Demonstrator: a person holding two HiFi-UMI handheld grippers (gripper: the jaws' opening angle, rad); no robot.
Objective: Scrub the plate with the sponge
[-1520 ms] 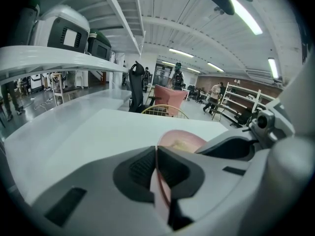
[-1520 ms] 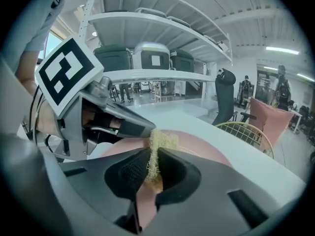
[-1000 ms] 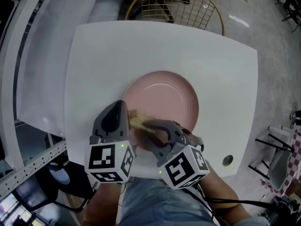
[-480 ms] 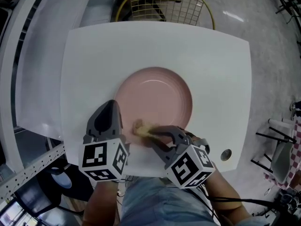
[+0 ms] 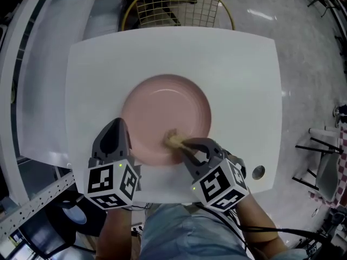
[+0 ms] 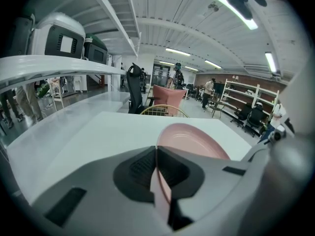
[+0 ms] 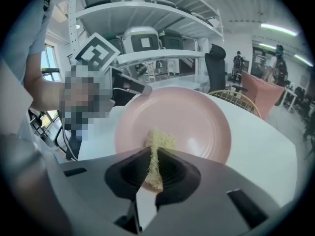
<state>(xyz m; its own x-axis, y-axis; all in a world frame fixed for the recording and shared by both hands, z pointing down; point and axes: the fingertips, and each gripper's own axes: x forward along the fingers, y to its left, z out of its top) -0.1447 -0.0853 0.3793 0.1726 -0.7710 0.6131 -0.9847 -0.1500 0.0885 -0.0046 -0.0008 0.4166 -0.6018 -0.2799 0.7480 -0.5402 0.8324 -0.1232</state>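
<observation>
A pink plate [image 5: 162, 112] lies flat in the middle of the white table [image 5: 244, 69]. My left gripper [image 5: 126, 155] is shut on the plate's near left rim [image 6: 162, 191], which shows pinched between its jaws in the left gripper view. My right gripper [image 5: 178, 143] is shut on a yellowish sponge [image 5: 173, 140], pressed onto the plate's near right part. In the right gripper view the sponge [image 7: 156, 154] sticks out from the jaws over the pink plate [image 7: 197, 122].
A gold wire basket chair [image 5: 173, 7] stands behind the table's far edge. A small round hole [image 5: 258, 172] sits at the table's near right corner. A white shelf [image 5: 32, 64] runs along the left. The table's front edge is close under both grippers.
The sponge in my right gripper has slid to the right along the plate's near part. My left gripper keeps its hold on the rim.
</observation>
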